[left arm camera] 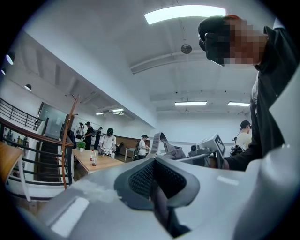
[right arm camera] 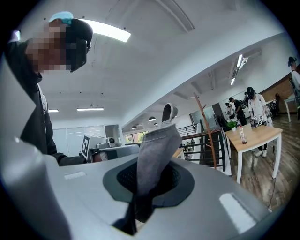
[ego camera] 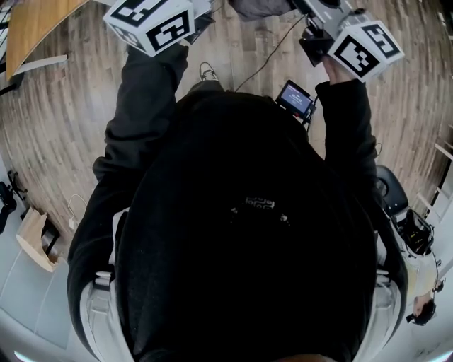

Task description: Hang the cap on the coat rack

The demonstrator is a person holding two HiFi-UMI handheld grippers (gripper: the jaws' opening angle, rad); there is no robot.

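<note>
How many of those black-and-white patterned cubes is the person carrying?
2. The left cube sits at the head view's top left, above the person's left sleeve; the right cube at its top right, above the right sleeve. None looks hidden.

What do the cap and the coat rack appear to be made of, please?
The cap looks like soft, matte grey cloth: a stitched hem shows and it folds limply. The coat rack seems to be reddish-brown wood, judging by its colour and slim branching pegs, though it is too distant to rule out painted metal.
</note>
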